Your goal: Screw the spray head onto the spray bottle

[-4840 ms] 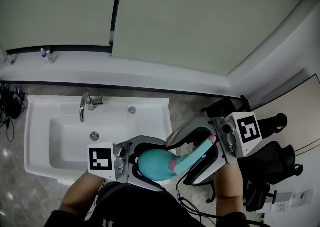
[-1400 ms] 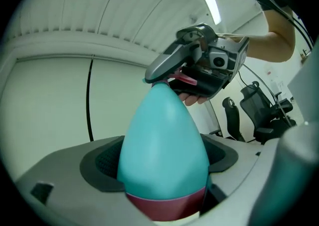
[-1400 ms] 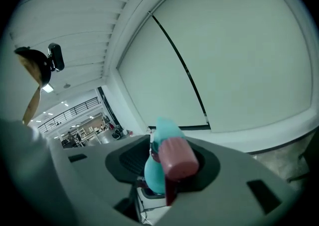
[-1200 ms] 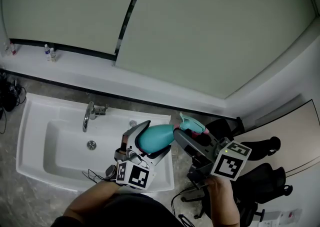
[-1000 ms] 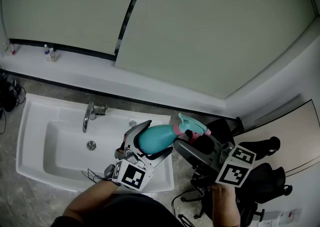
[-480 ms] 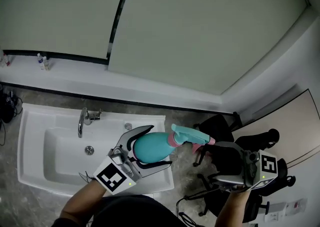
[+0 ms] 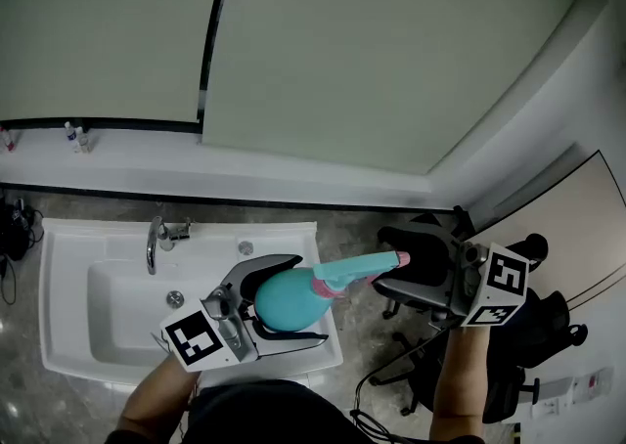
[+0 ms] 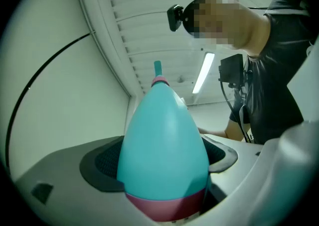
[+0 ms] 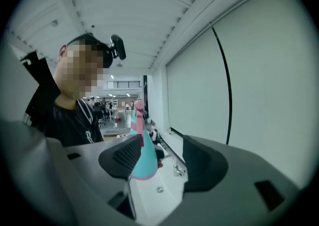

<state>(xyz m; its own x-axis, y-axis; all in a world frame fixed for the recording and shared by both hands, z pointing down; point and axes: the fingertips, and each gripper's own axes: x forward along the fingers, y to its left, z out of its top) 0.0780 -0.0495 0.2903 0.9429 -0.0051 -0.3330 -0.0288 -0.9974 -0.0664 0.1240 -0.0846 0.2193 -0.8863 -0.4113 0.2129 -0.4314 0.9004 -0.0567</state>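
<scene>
Currently my left fingers (image 7: pixel 269 263) clamp the spray bottle (image 7: pixel 289 297), its spray head (image 7: pixel 357 268) stretching sideways toward my right fingers (image 9: pixel 204 163), spread and gripping nothing.

Office washing corner: a white sink (image 7: pixel 68 266) with a chrome tap (image 7: pixel 152 242) is sitting beneath pale window blinds (image 7: pixel 372 51), black office chairs (image 7: pixel 559 320) standing alongside, small bottles (image 7: pixel 73 136) lining the sill.

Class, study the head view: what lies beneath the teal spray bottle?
The white sink lies below the spray bottle, held in the air by the left tool. They cover part of its right side; anything there is unseen.
</scene>
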